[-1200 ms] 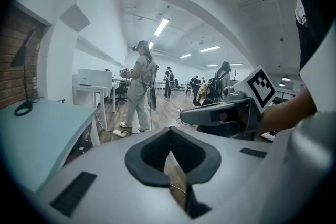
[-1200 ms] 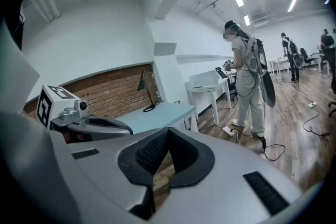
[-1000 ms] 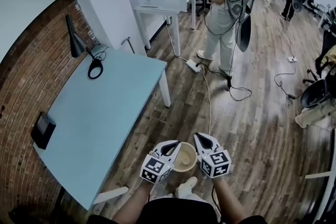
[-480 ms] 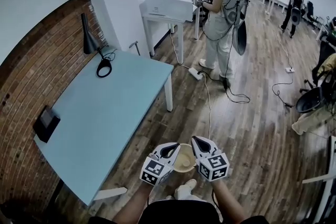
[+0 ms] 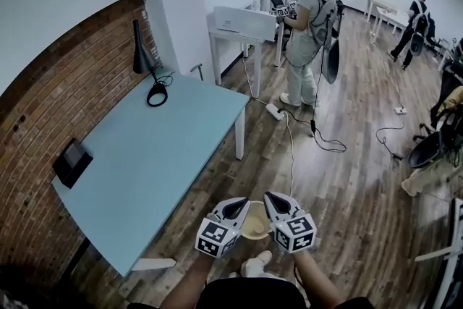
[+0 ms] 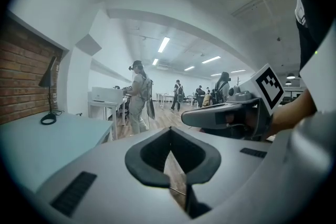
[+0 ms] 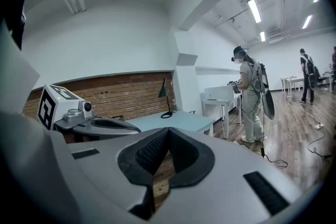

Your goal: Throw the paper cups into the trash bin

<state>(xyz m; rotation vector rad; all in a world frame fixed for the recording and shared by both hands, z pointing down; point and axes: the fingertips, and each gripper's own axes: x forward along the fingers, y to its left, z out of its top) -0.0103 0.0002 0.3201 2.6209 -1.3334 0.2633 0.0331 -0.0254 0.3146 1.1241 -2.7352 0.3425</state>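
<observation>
In the head view my left gripper and right gripper are held side by side close to my body, tips pointing forward. Between and below them sits a round beige open container, seen from above; I cannot tell whether it is a bin or a cup. In the left gripper view the left gripper has its jaws shut with nothing between them, and the right gripper is beside it. The right gripper in its own view is also shut and empty, with the left gripper next to it. No paper cups show on the table.
A light blue table stands to my left against a brick wall, with a black lamp and a black device on it. A person stands by a white desk. A cable and power strip lie on the wood floor.
The head view has shifted, so the table, lamp and standing person sit lower and further right in the frame. Both grippers and the beige container keep their places.
</observation>
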